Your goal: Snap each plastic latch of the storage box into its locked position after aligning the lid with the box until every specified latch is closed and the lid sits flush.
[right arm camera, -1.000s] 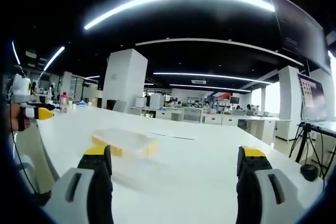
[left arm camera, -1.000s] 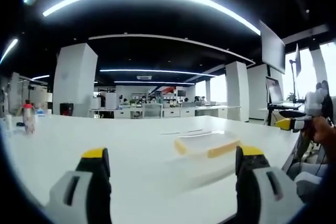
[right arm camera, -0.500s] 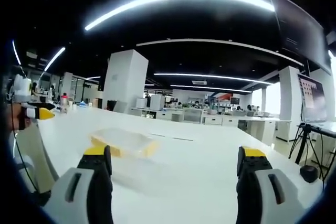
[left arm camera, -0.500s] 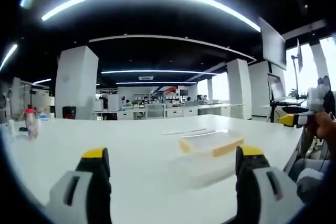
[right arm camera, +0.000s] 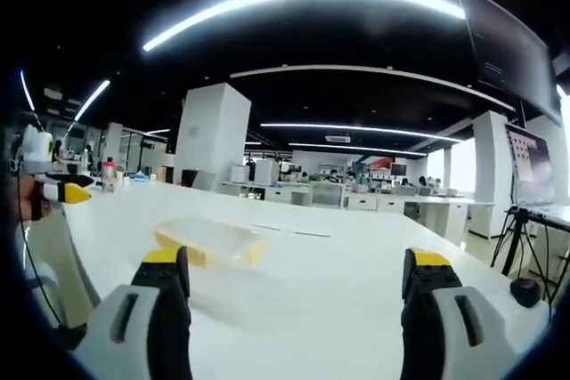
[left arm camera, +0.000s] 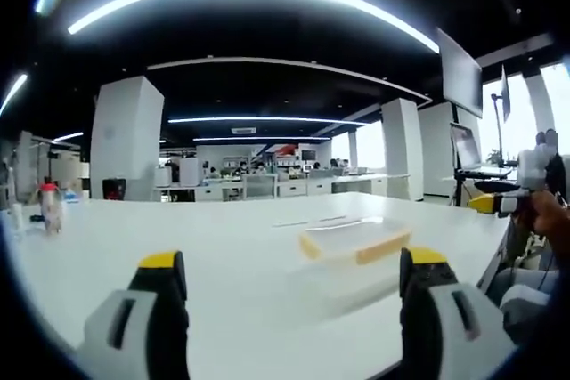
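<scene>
A clear plastic storage box [left arm camera: 354, 243] with yellow latches lies flat on the white table [left arm camera: 223, 238], ahead and to the right of my left gripper [left arm camera: 294, 295]. That gripper is open, its jaws wide apart with nothing between them. In the right gripper view the same box [right arm camera: 211, 239] sits ahead and to the left of my right gripper [right arm camera: 294, 295], which is open too and holds nothing. The right gripper's yellow tip [left arm camera: 485, 205] shows at the right edge of the left gripper view, the left gripper's tip [right arm camera: 71, 191] at the left edge of the right gripper view.
A bottle with a red cap [left arm camera: 49, 206] stands far left on the table. A hand [left arm camera: 548, 224] shows at the right edge. A monitor [left arm camera: 463, 77] hangs high on the right, and a tripod [right arm camera: 525, 246] stands beyond the table's right edge. Desks and white pillars [left arm camera: 125, 135] fill the background.
The left gripper view has shifted slightly, so the box sits a little differently in it. The box has not moved and both grippers stay open.
</scene>
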Demonstrator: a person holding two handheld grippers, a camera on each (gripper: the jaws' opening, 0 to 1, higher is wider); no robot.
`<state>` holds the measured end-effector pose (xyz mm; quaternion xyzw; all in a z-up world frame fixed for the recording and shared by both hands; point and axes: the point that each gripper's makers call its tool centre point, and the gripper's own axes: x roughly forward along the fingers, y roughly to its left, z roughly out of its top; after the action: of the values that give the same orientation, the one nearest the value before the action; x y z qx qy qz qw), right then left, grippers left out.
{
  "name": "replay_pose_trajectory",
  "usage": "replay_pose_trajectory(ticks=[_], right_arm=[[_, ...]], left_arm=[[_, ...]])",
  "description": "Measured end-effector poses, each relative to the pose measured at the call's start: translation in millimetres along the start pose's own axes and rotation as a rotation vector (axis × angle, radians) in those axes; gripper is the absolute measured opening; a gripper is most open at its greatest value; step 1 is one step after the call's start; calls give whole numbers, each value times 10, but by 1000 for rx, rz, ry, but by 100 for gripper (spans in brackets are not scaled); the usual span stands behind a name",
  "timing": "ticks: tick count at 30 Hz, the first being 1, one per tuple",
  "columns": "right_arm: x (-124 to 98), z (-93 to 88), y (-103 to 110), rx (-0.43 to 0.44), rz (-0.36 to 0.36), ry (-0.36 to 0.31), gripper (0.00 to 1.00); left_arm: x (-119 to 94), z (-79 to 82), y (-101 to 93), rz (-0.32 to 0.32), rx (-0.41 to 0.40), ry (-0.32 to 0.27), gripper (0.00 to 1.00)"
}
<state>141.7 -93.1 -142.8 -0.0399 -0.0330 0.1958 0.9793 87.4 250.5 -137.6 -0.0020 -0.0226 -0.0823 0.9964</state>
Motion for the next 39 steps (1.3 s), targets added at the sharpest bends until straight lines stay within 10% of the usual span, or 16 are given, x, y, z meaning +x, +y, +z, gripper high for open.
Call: replay_pose_trajectory(ticks=[39], right_arm=[[0,-50,-22,-7,7,7,100]], left_arm=[[12,-38,-50,-10,8,12,100]])
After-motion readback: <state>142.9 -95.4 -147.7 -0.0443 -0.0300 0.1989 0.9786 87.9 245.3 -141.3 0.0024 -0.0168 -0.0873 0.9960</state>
